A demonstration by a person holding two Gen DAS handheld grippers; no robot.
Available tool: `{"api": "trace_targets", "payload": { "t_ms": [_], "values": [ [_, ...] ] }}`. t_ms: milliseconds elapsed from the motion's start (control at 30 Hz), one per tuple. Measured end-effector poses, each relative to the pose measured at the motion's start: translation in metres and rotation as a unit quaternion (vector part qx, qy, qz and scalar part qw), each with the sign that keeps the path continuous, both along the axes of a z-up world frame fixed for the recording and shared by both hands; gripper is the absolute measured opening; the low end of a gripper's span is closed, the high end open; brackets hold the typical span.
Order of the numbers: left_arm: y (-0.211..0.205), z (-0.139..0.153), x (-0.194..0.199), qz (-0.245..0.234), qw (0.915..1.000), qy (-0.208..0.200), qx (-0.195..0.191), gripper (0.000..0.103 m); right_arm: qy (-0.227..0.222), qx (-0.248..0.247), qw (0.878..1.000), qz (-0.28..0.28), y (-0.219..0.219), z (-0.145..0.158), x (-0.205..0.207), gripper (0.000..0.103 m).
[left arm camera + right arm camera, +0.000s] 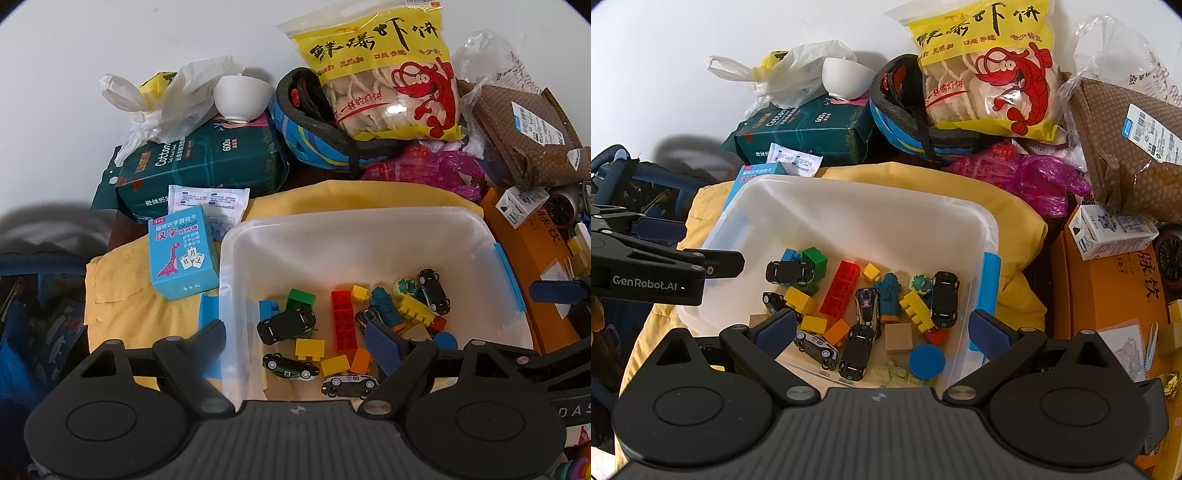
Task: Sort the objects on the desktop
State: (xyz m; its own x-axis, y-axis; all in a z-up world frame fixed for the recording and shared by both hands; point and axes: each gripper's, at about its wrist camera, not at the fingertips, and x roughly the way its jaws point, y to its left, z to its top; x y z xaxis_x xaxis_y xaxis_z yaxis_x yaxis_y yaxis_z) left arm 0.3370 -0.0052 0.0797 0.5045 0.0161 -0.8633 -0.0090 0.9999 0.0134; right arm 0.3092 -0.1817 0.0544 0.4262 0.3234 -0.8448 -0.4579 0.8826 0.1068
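- The right tool [882, 328] hangs over the near rim of the clear plastic bin [849, 206], spread wide with nothing between its blue pads [991, 332]; from where I stand it looks ready to drop something in or reach for the next piece.
- The left tool [297, 341] is also spread wide and empty. Its left pad sits outside the bin's left wall and its right pad inside, so it straddles that wall, perhaps to steady the bin, though I cannot say it touches.
- In the right wrist view the left tool's body comes in from nine o'clock, level with the bin's left edge.
- The toys are gathered on the bin floor: a red brick [840, 291] near the centre, a black toy car [786, 271] at ten o'clock from it, yellow bricks, a teal figure [890, 299] and a blue disc [927, 360] at six o'clock. Small playthings seem to be the sorted class.
- The bin rests on a yellow cloth [1015, 229], which probably keeps it from sliding on the bench.
- Beside the bin at nine o'clock, in the left wrist view, lies a blue card box [181, 254], near at hand and not yet sorted.
- At twelve o'clock the clutter is piled high: a prawn cracker bag [384, 74] leaning on a helmet [314, 140], and a white bowl [240, 98] tilted on a green tissue pack [199, 173].
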Motion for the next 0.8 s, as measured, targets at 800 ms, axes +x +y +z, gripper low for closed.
{"api": "trace_targets", "payload": {
  "t_ms": [800],
  "values": [
    [-0.0002,-0.0011,0.0002,-0.002,1.0000,0.003,0.000,0.085,0.002,0.000,1.000,-0.005,-0.0013,0.0001,-0.0019,0.102]
  ]
}}
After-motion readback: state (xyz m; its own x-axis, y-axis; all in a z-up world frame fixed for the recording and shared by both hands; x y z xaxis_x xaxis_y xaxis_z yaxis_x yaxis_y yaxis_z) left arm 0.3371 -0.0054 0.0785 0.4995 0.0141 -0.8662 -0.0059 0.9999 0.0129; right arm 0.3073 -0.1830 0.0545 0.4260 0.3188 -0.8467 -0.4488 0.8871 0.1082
